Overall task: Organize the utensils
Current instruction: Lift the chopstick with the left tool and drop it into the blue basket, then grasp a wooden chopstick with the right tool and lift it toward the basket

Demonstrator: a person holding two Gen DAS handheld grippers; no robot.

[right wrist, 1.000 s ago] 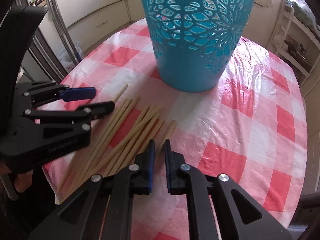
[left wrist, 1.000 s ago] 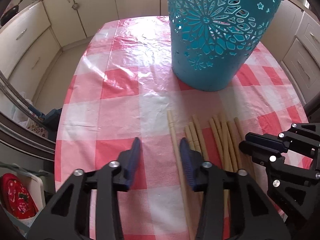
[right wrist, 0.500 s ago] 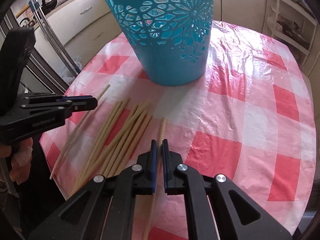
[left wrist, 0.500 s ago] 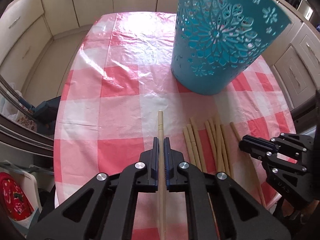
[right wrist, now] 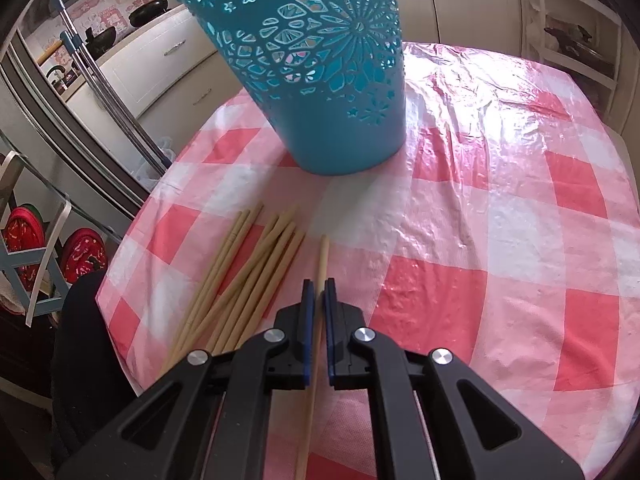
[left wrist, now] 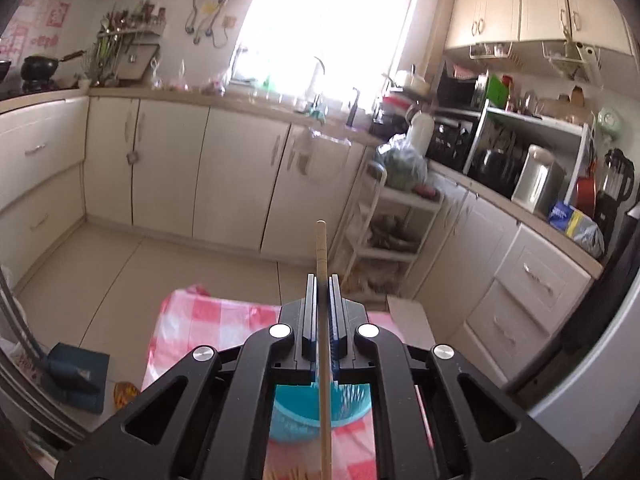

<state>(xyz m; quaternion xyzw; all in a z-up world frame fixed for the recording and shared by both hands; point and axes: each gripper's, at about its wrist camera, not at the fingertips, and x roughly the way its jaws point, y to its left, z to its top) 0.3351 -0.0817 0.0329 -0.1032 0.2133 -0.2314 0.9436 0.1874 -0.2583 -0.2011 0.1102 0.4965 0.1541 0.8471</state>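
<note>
My left gripper [left wrist: 321,280] is shut on a wooden chopstick [left wrist: 321,248] and holds it high, pointing out over the kitchen; the teal cut-out basket [left wrist: 296,408] shows below, behind the gripper body. My right gripper [right wrist: 316,285] is shut on another chopstick [right wrist: 322,258] low over the red-and-white checked tablecloth [right wrist: 500,216]. Several more chopsticks [right wrist: 248,272] lie in a loose pile left of it. The teal basket [right wrist: 320,80] stands upright behind the pile.
The table's left edge [right wrist: 132,240] is close to the pile, with a metal rack [right wrist: 40,256] beyond it. Cabinets [left wrist: 168,168], a counter and a white shelf trolley [left wrist: 384,232] surround the table. The checked tablecloth [left wrist: 208,320] shows under my left gripper.
My left gripper has lifted its chopstick off the table and tilted up above the basket. My right gripper has stayed shut on its chopstick, shifting slightly over the table.
</note>
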